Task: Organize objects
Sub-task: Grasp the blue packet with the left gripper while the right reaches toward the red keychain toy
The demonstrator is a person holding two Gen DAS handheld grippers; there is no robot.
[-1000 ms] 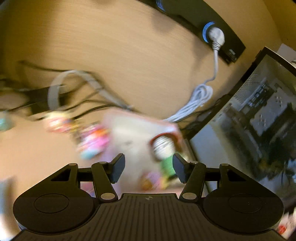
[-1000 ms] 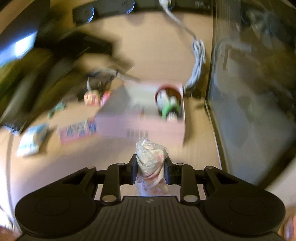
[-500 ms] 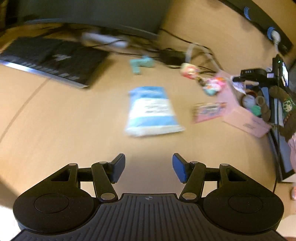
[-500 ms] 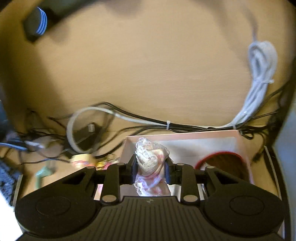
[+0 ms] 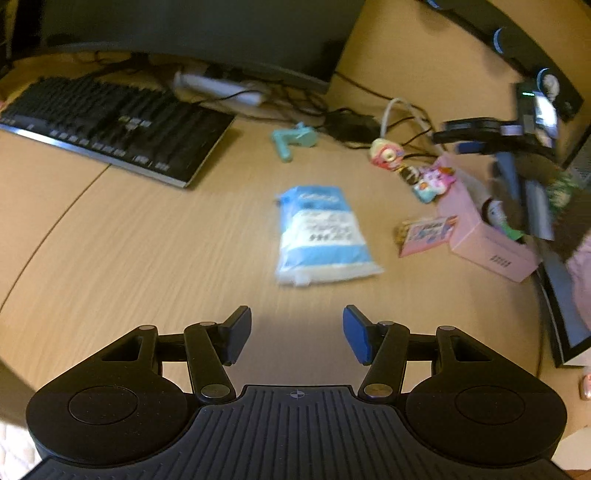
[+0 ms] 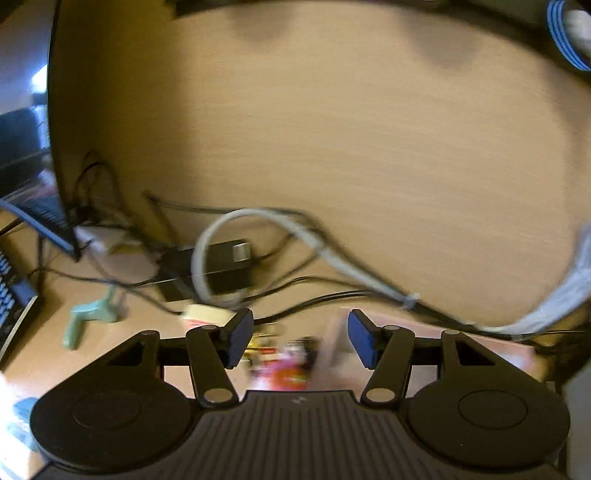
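Blue pads face each other across a wide gap on the left gripper [image 5: 297, 334], which holds nothing and hangs over bare wood-grain desk [image 5: 129, 258]. Just ahead of it lies a blue-and-white packet [image 5: 319, 236], flat on the desk, its printed face up. To the right of the packet sits a small pink card pack [image 5: 424, 234], touching or nearly touching the near corner of the pink box [image 5: 491, 240]. Something white and green shows inside the box, too blurred to name. The right gripper's black body [image 5: 517, 147] reaches over that box from behind. Beyond the box's left side rest a few small colourful toys [image 5: 430, 181] and a round pastel figure [image 5: 386, 153], with a teal plastic piece [image 5: 295, 140] further left. A black keyboard [image 5: 110, 122] lies at far left, under the dark monitor [image 5: 192, 33], amid tangled cables.

From the right wrist view, the right gripper [image 6: 301, 338] is spread wide and grips nothing. Below its fingers are blurred pink and red shapes and the pink box's rim [image 6: 461, 328]. Past them run black cables, a looped grey cable [image 6: 258, 218] over a black adapter [image 6: 210, 266], and the teal piece [image 6: 92, 314] at left.
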